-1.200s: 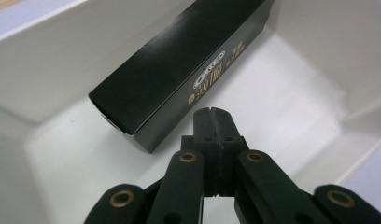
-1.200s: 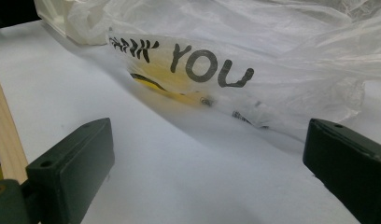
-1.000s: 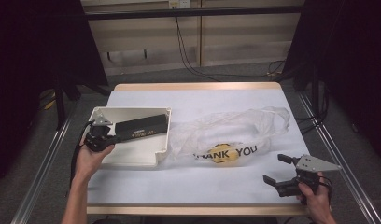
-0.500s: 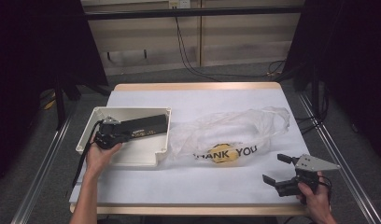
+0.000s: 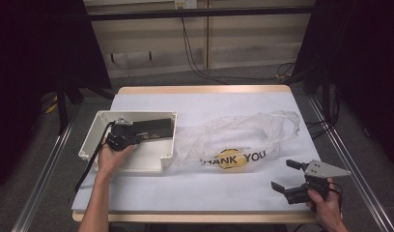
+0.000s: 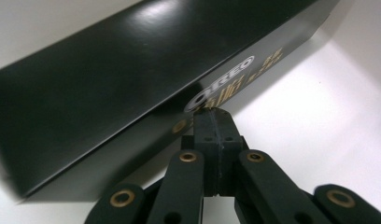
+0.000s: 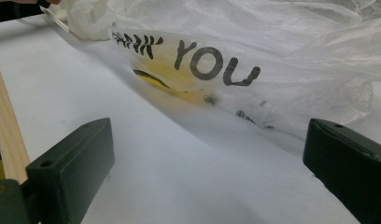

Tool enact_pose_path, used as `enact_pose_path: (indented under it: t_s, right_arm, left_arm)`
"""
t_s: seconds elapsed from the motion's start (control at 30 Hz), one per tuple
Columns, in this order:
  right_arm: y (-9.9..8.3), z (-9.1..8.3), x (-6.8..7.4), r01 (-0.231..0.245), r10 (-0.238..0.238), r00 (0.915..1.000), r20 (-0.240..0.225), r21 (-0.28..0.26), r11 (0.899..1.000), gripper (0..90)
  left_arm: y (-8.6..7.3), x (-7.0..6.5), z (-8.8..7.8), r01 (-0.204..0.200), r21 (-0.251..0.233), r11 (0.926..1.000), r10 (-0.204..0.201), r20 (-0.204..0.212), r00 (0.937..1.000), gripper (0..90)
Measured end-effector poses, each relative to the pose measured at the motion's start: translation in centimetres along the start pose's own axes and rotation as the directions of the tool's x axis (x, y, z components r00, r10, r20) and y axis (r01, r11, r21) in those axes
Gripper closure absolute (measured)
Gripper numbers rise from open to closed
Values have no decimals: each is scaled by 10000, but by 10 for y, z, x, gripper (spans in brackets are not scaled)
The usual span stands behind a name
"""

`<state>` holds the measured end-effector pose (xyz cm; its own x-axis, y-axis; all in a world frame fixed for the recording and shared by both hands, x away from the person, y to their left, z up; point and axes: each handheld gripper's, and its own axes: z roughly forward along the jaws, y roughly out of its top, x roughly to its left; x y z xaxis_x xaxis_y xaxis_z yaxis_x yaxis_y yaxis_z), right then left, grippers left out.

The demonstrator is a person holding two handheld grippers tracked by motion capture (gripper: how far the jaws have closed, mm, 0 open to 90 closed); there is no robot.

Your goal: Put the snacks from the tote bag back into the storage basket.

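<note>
My left fingers (image 6: 211, 116) are clenched flat together with nothing between them, their tips pressed right up to the near long side of the black Oreo box (image 6: 132, 79), just under the printed logo. From above, that box (image 5: 149, 129) lies in the white tray (image 5: 96, 137) at the counter's left edge, resting toward the tray's far wall, its long axis running left to right across the tray. So the box sits straight ahead of my left fingers (image 5: 119, 141) and across their line of reach: they meet its flank, not its end. To take it I judge I would have to spread them and straddle the narrow width of the box, or else push it along as it lies.

My right fingers (image 5: 288, 176) are spread wide, holding nothing, low over the counter near its front right corner. The thin plastic bag (image 5: 243, 137) printed THANK YOU lies just beyond them toward the middle of the counter, its near fold (image 7: 254, 79) ahead of the two pads (image 7: 74, 158) and not touching either. The left hand is far nearer the box; the right is the one placed for the bag.
</note>
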<state>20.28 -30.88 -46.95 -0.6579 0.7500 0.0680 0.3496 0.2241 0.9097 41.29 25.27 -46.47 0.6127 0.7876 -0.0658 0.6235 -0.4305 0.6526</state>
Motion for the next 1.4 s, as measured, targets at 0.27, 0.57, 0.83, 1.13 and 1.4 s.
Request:
enact_pose_path:
  t_s: [0.27,0.57,0.83,1.13,1.4]
  right_arm:
    - [0,-1,0,-11,11,10000,1,22,10000,15]
    - [-1,-1,0,-15,15,10000,23,27,10000,15]
    - [0,-1,1,29,-29,10000,-1,-23,10000,15]
    - [0,-2,1,12,-12,10000,31,-21,10000,15]
    - [0,-1,1,15,-15,10000,78,-17,10000,15]
  left_arm:
    - [5,-2,11,179,-138,9997,-178,100,9998,900]
    - [8,2,14,130,-152,9998,-131,-87,9999,900]
    - [7,-2,8,101,-338,9994,-100,37,9999,883]
    - [5,-6,-29,-976,-715,9927,980,29,9952,554]
    - [-1,0,-65,-1091,-1609,9809,1081,-149,9940,89]
